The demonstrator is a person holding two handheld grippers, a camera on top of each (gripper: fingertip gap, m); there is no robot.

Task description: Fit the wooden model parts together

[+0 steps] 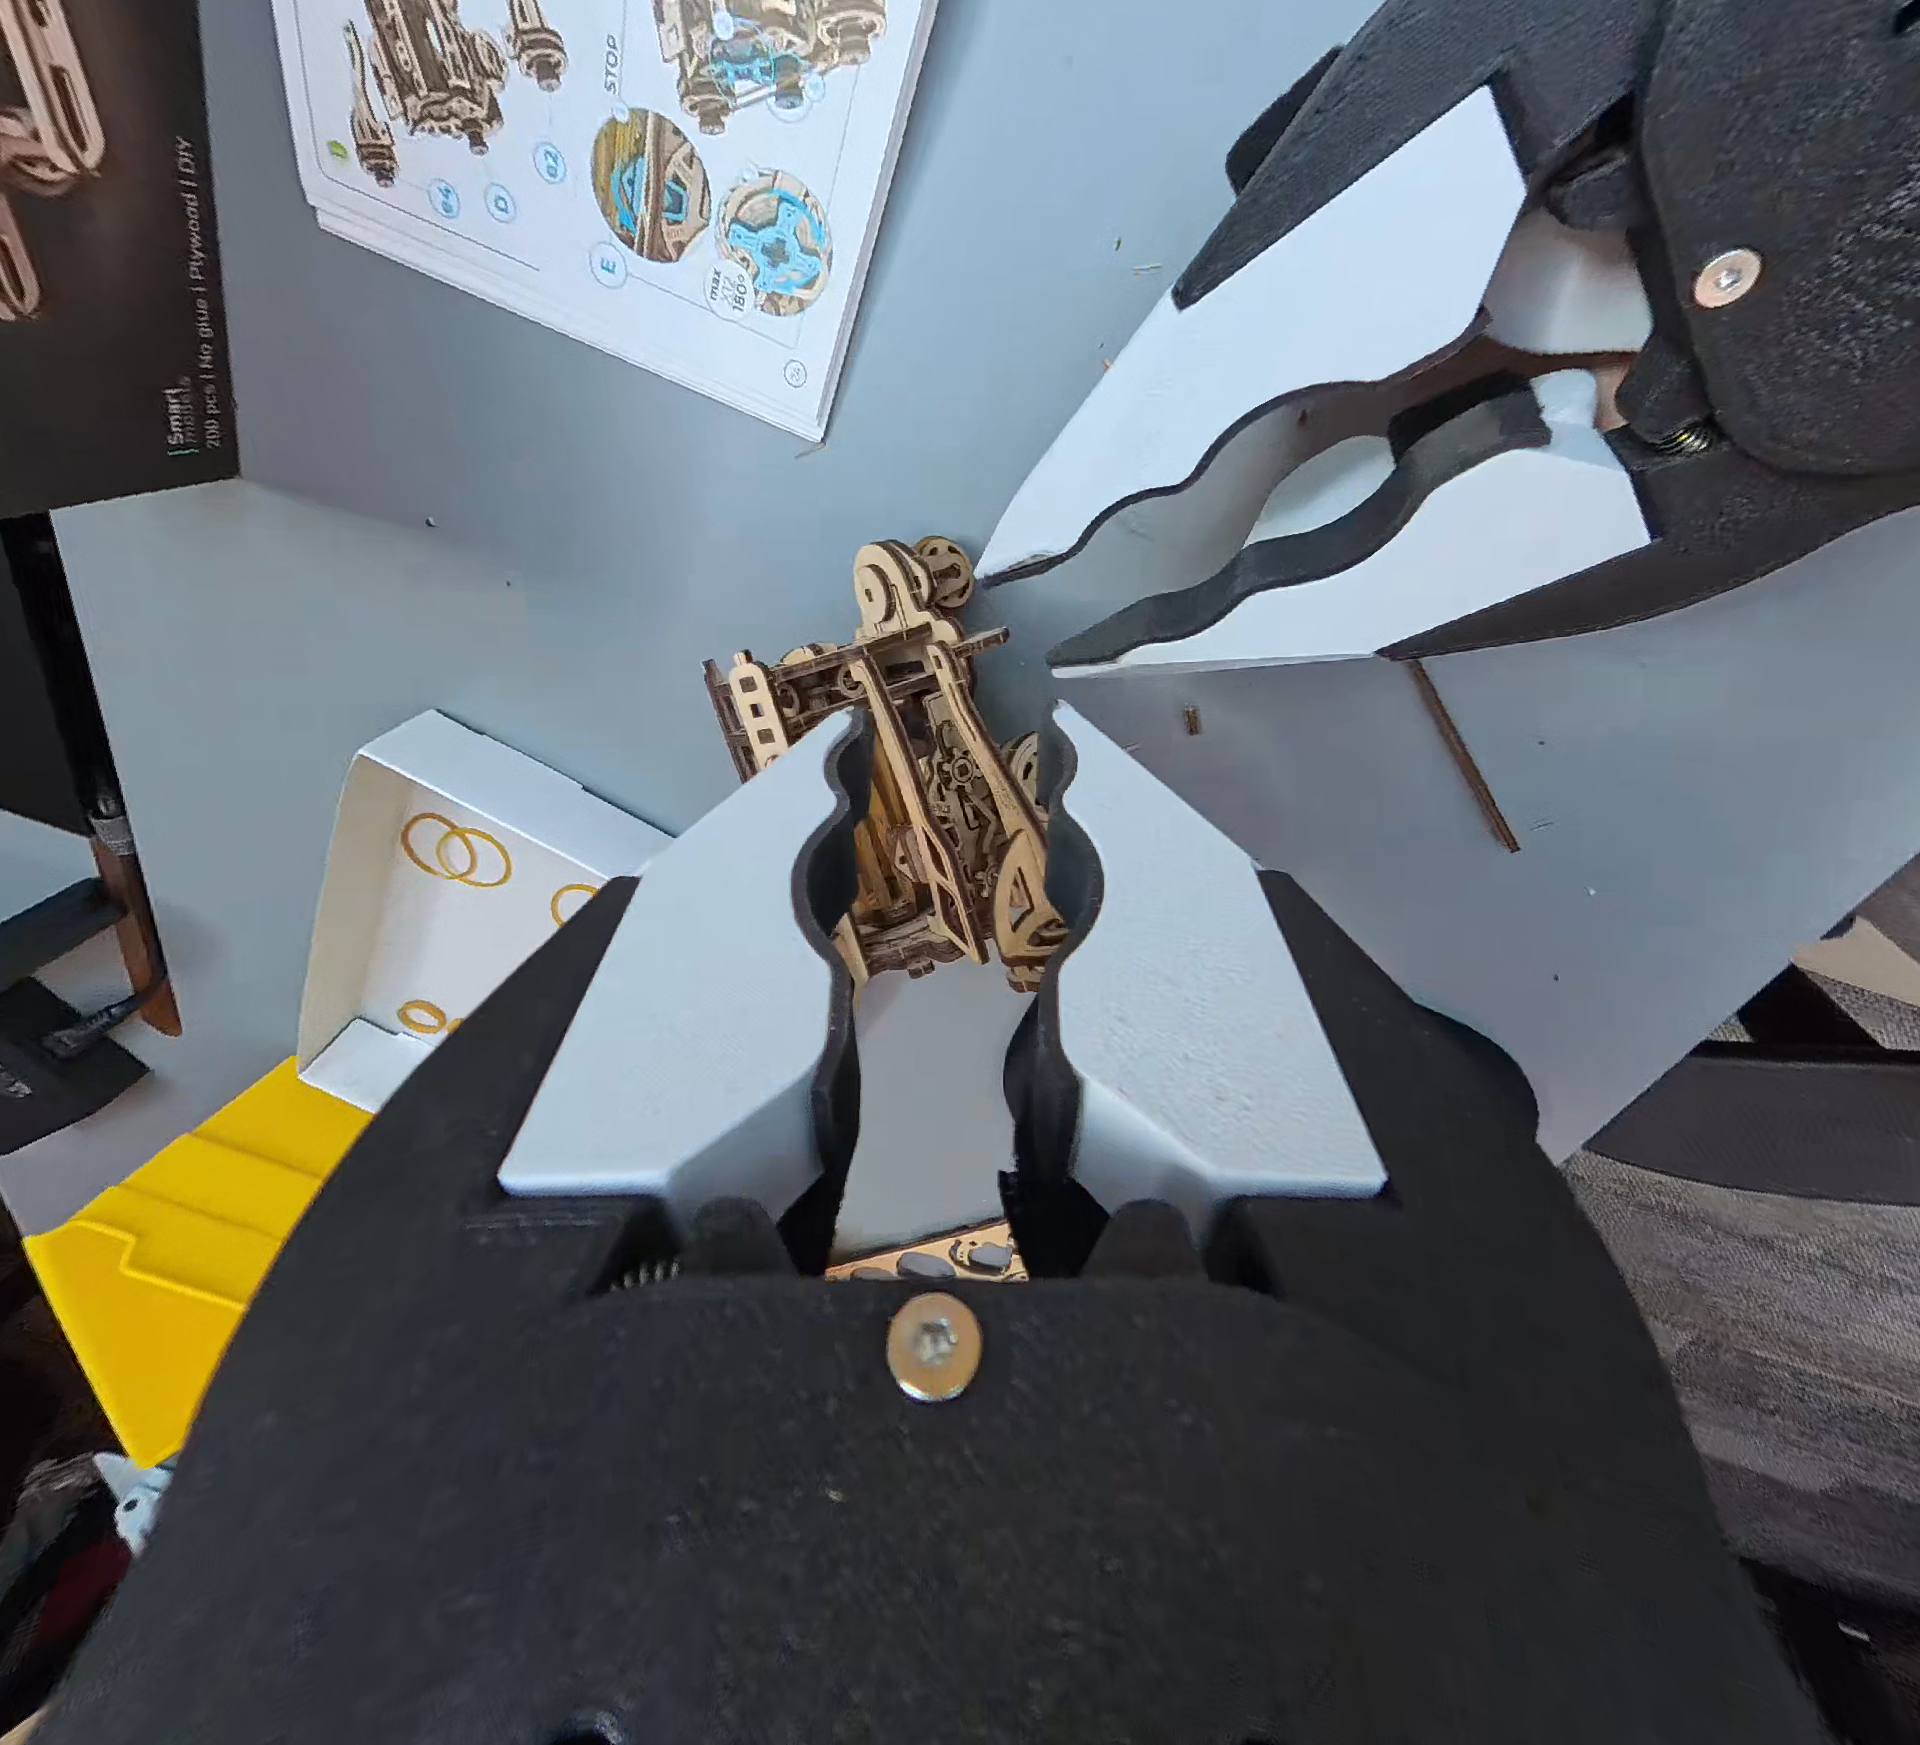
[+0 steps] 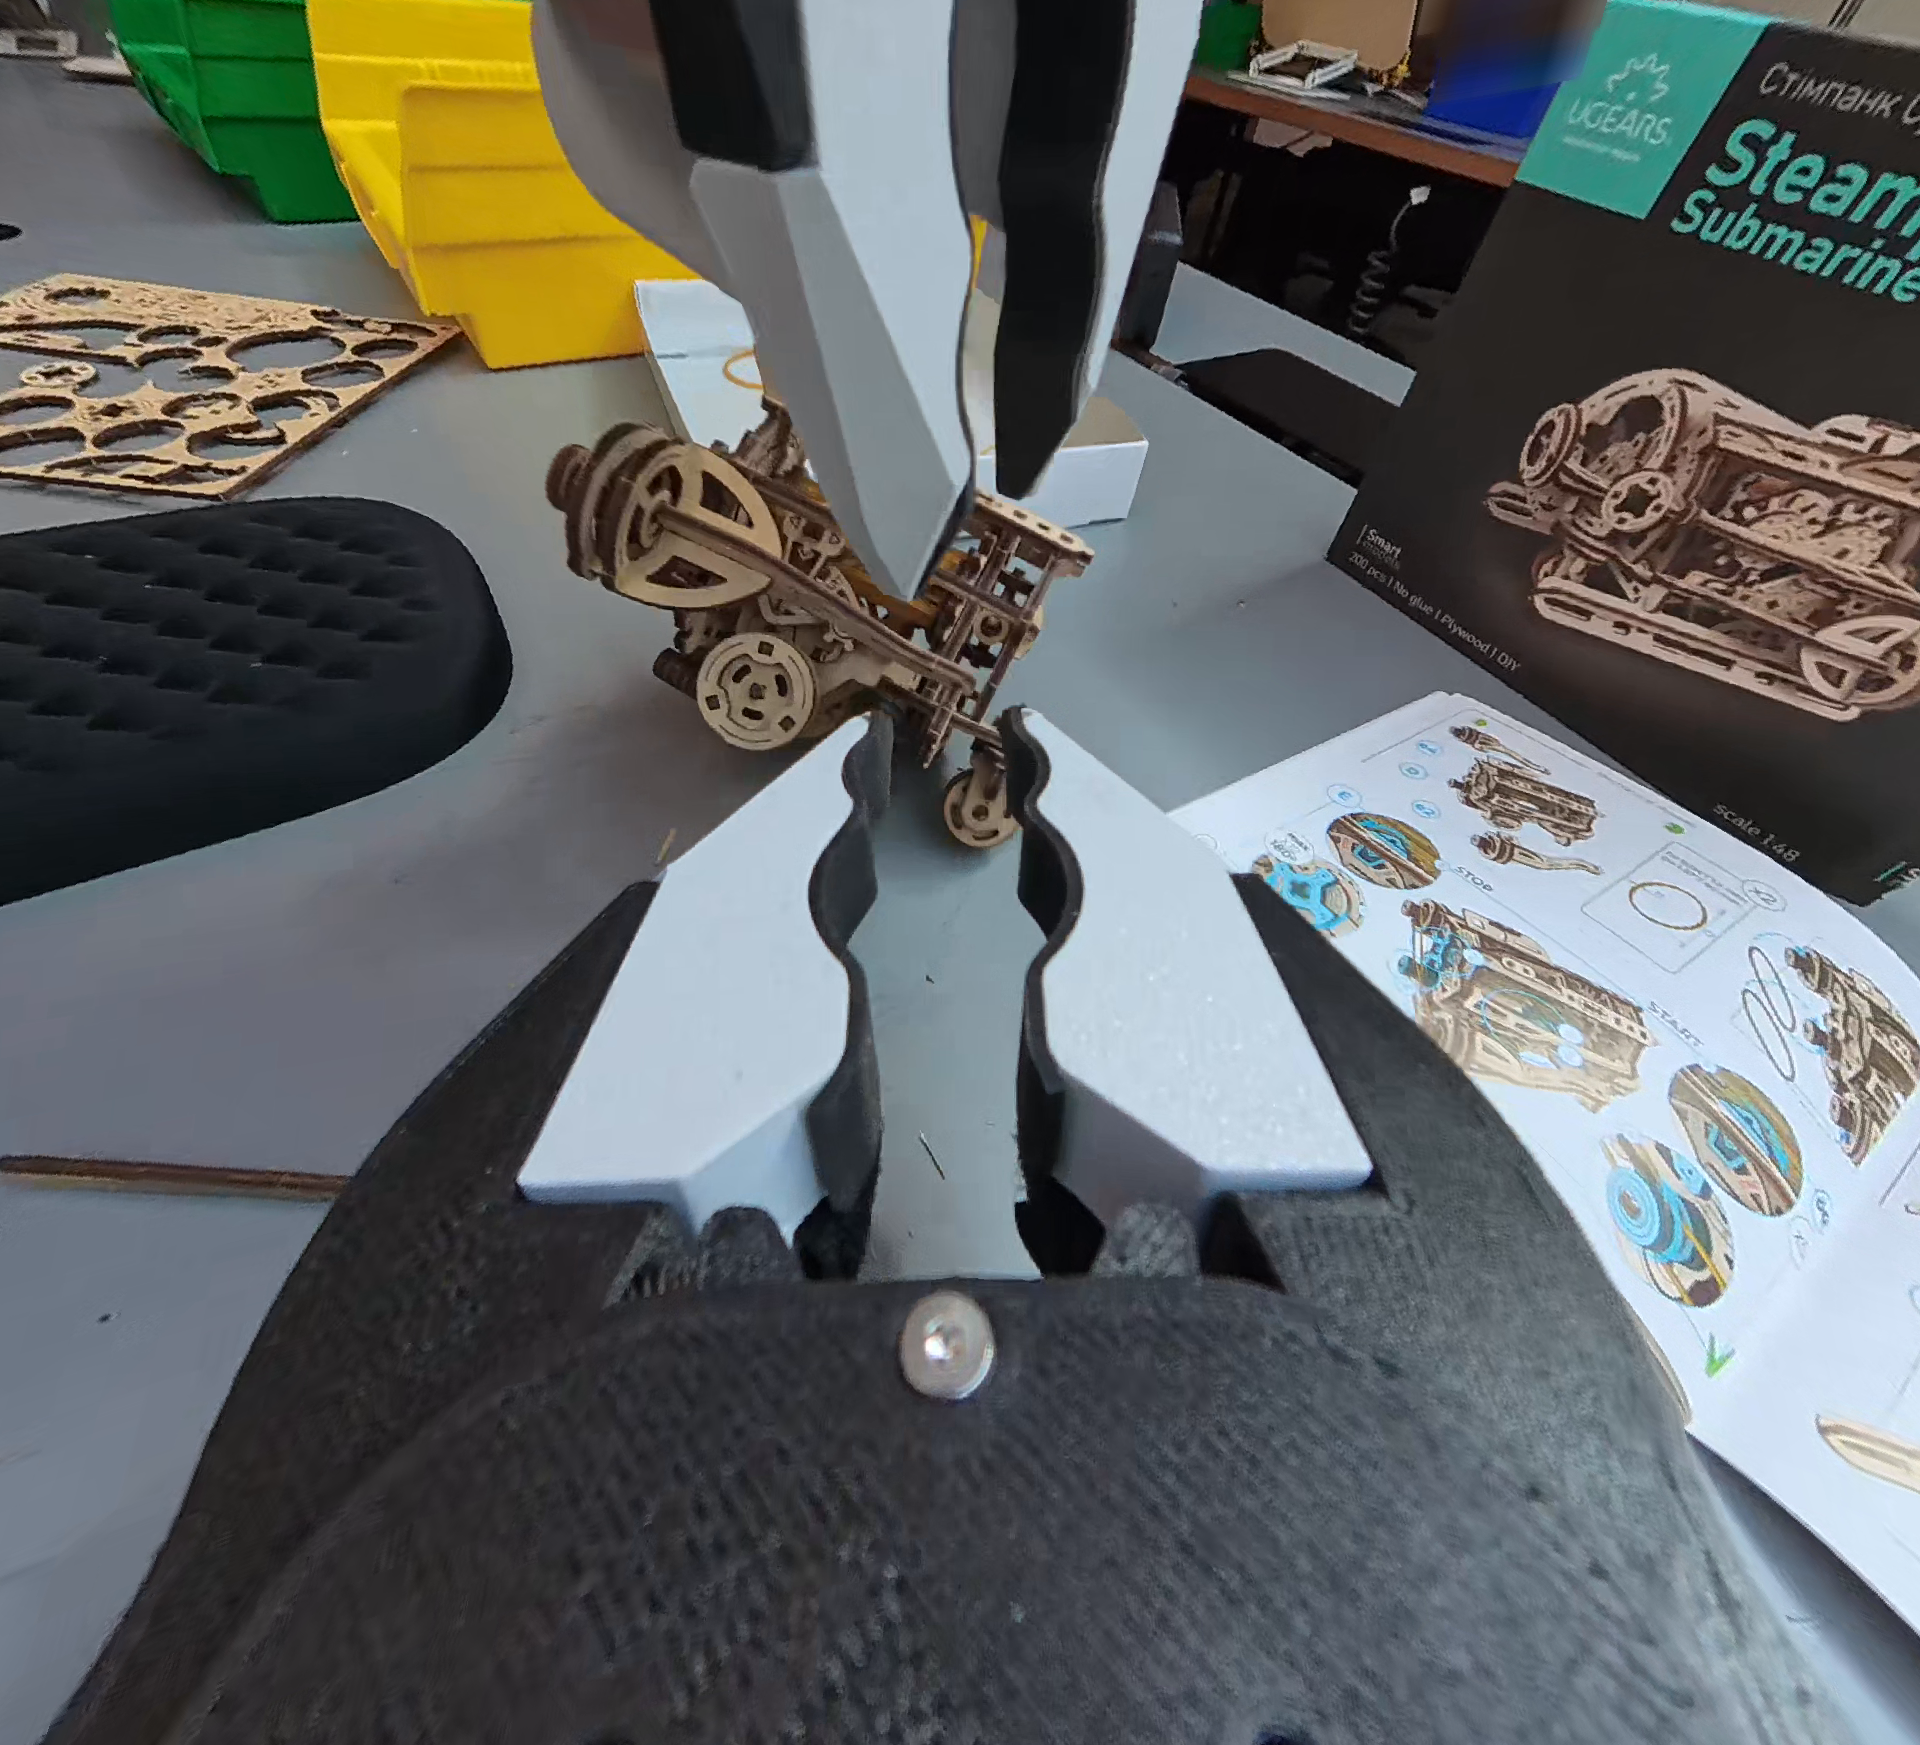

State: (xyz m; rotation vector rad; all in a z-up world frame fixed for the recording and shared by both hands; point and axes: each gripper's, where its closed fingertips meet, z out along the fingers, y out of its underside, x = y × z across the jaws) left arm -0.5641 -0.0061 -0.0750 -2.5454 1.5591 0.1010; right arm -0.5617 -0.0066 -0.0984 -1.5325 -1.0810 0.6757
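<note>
A partly built wooden model [image 1: 935,822] sits tilted on the grey table [image 1: 520,573]. In the left wrist view it lies between my left gripper's [image 1: 956,724] fingers, and both pads touch its sides. The right wrist view shows the model [image 2: 769,615] with the left gripper [image 2: 971,521] coming down on it from above. My right gripper [image 2: 945,734] is open at the model's near end. A thin rod and a small wheel [image 2: 977,812] lie between its fingertips without being pressed. It also shows in the left wrist view [image 1: 1016,615], at the model's small wheel [image 1: 945,563].
An instruction booklet [image 2: 1558,1020] and a black kit box [image 2: 1662,396] are on the right. A white tray with rubber bands [image 1: 447,864] is behind the model. Yellow bins [image 2: 468,189], green bins [image 2: 208,33], a punched plywood sheet [image 2: 177,376] and a black cushion [image 2: 208,677] are on the left. Less than 4 cm separates the two grippers' tips.
</note>
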